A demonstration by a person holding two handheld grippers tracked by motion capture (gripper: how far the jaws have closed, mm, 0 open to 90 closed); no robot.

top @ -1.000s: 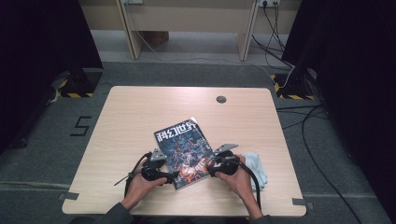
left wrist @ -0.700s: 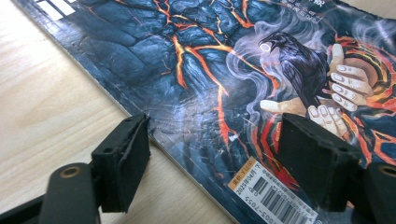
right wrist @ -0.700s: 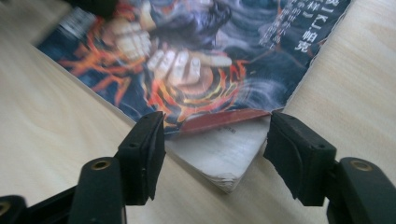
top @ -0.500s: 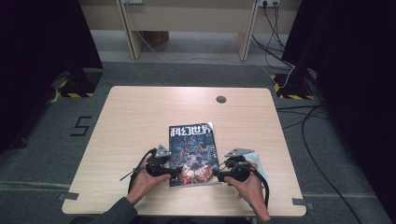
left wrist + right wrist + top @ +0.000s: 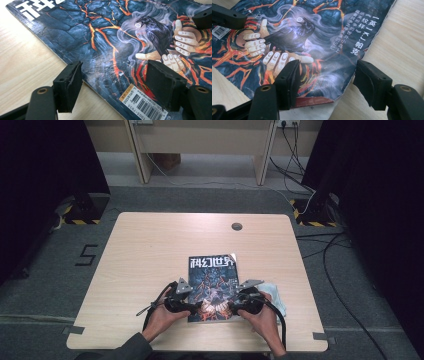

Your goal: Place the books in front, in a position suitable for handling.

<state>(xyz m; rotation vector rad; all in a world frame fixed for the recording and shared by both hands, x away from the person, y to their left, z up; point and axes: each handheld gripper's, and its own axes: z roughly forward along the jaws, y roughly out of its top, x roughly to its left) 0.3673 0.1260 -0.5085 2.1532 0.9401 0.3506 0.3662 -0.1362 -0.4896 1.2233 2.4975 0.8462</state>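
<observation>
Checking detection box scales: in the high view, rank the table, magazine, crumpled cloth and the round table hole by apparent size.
1. table
2. magazine
3. crumpled cloth, partly hidden by the right hand, so its full extent is unsure
4. round hole

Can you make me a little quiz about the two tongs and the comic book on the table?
1. True or false: the magazine lies flat on the wooden table.
2. What animal is on the cover? A) a black bird B) a fish C) a horse
3. Fill in: the left tongs and the right tongs both sit at the magazine's ____ end, the one nearest the person.

Key:
1. True. It lies flat with its cover facing up.
2. A. A black bird perches on painted hands.
3. Bottom. Each pair straddles one bottom corner, jaws apart and not pinching it; the left pair has just been closing a little.
</observation>
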